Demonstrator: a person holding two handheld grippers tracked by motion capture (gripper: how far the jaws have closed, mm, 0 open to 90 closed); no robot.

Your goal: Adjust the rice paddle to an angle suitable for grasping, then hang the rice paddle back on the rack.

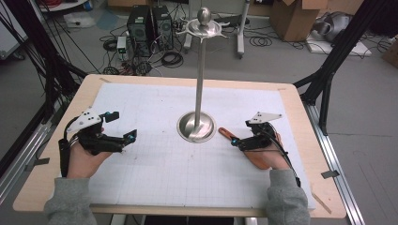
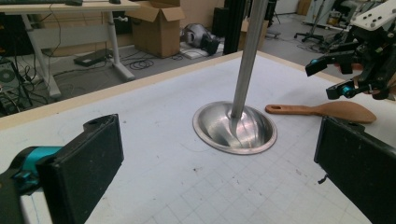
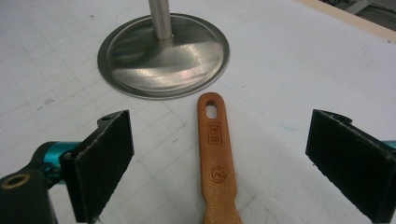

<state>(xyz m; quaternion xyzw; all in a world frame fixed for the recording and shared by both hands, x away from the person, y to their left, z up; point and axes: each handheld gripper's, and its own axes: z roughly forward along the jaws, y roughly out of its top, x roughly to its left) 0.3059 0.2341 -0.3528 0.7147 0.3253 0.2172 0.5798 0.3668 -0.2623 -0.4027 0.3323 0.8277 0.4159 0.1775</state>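
light: even, bright overhead | shadows: soft, faint | glare: sheen on steel base point(image 3: 163, 56) | blur: near pads point(image 2: 88, 172) soft

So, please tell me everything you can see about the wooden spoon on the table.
The wooden spoon looks like reddish-brown wood, smooth, in one piece. Its flat handle has an oval hanging hole near the end and small marks stamped below it. It lies flat on the white gridded mat, with the handle end close to the round base of the metal stand, not touching it. The open right gripper straddles the handle; its pads do not press it.
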